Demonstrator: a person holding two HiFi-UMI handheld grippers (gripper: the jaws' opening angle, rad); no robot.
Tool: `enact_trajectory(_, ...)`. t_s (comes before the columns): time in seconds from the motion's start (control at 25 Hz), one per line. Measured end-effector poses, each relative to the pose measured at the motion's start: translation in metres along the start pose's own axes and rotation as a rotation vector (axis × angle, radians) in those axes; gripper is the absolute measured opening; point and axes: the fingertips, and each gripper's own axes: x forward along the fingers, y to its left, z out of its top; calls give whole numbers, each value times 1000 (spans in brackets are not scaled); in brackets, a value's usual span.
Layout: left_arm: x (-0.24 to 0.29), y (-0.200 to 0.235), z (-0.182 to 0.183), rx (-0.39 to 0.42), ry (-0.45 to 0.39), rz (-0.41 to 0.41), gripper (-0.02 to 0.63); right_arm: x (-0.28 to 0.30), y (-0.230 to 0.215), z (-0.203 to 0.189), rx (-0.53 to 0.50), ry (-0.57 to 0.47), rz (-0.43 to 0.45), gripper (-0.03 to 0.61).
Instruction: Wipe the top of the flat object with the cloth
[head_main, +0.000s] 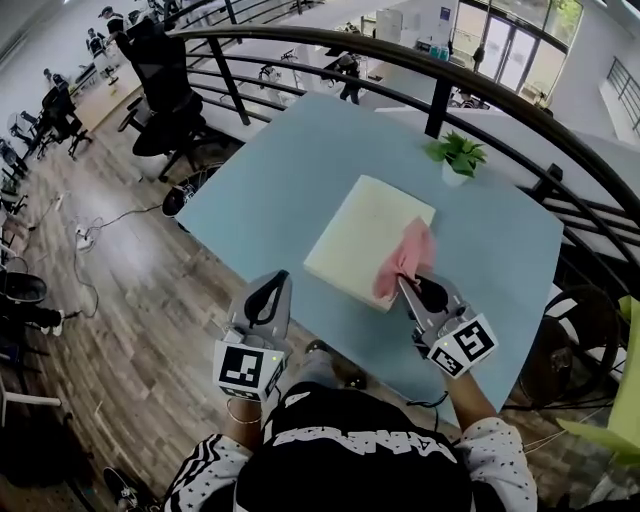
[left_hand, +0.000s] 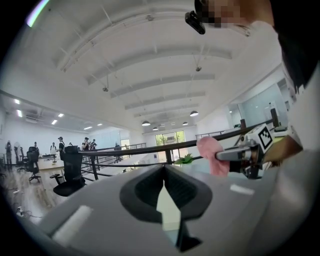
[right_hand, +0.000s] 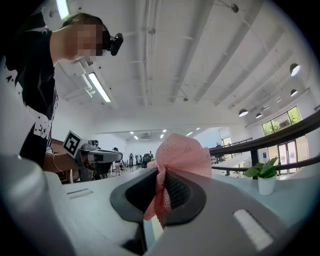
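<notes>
Jaws of the left gripper (head_main: 266, 298), at 7 o'clock, are closed on nothing. At 5 o'clock the right gripper (head_main: 418, 288) pinches the pink woven cloth (head_main: 408, 255), bunched over the near corner of the cream flat rectangular board (head_main: 360, 230) at the centre of the light blue table (head_main: 290, 170). The cloth looks soft and light, so a gathered fold probably gives good hold. The board looks stiff.

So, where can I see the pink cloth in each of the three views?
Head view: pink cloth right of centre, over the flat object's near right corner.
Left gripper view: pink cloth right of centre, just right of the plant.
Right gripper view: pink cloth at centre, clamped between the jaws.
Shared landmark: potted plant.
</notes>
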Motion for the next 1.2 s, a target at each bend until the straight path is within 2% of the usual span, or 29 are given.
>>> enact_trajectory(0.4,49,51,-2,-7,-8,-11,0,81,-48,-8,-64,78,-17,23)
enact_trajectory(1.2,135,142,-37,-53,20,-50,0,222,-177,-107,-181,490,-119,23)
